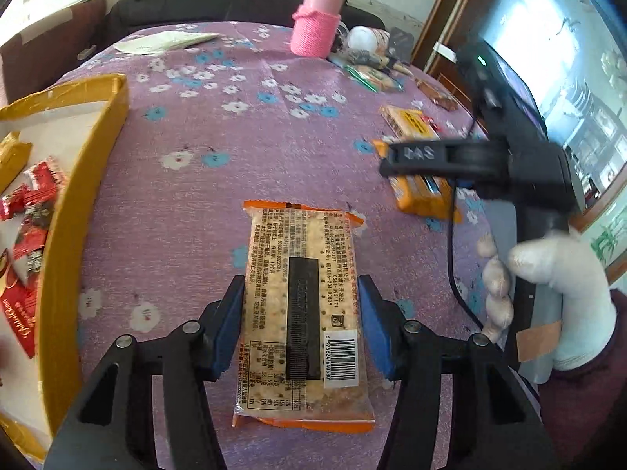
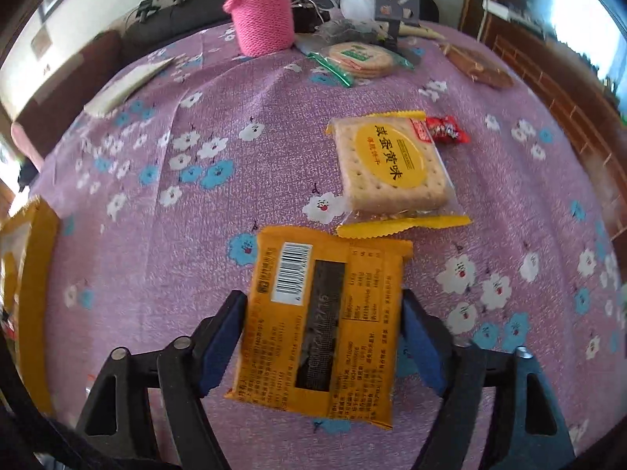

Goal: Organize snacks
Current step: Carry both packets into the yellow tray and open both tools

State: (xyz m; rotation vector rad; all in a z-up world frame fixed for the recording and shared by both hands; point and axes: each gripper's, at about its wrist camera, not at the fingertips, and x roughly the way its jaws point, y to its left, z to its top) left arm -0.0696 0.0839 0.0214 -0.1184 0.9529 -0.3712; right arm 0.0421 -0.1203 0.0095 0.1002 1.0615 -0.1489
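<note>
Fingers (image 1: 231, 325) of left gripper (image 1: 299, 325) clamped on long cracker pack (image 1: 301, 305) and right gripper (image 2: 323, 337) clamped on orange packet (image 2: 325, 325), likely for transfer to cardboard box (image 1: 94, 164) left of cracker pack; beyond, loose biscuits (image 2: 392, 164) awaiting sorting.

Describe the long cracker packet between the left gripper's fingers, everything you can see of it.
The long cracker packet is a clear plastic wrapper with orange crimped ends, showing pale speckled crackers. Its back faces up: fine print, a black centre seam strip, a barcode. It lies lengthwise between the left gripper's blue pads, which press its long sides, above the purple flowered cloth.
</note>
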